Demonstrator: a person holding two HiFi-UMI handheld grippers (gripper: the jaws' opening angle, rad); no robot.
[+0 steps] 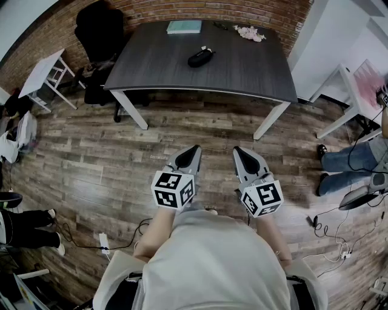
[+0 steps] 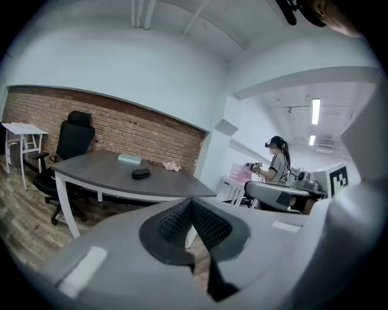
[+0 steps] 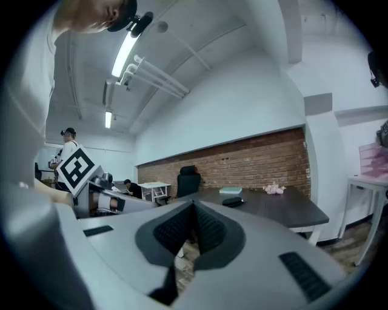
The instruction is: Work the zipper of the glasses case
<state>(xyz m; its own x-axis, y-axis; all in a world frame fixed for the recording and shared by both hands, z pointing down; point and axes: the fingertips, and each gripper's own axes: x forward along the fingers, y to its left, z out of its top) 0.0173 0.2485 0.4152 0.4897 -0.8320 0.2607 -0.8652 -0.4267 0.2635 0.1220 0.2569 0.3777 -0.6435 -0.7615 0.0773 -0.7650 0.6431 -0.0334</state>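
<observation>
Both tongs clenched on nothing: left gripper and right gripper sit side by side at my waist, over the wood floor. I read this as a carry pose, well short of the table. The glasses case lies untouched on the tabletop, toward the far edge. Zipper work not yet begun.

I saw a red brick wall behind a dark grey rectangular counter on white legs, which stood on a weathered wood-plank floor. A black office chair sat at the counter's left end. A small white side table stood beyond the chair, and another white table stood at the right. Long tube lights glowed on the white ceiling.
</observation>
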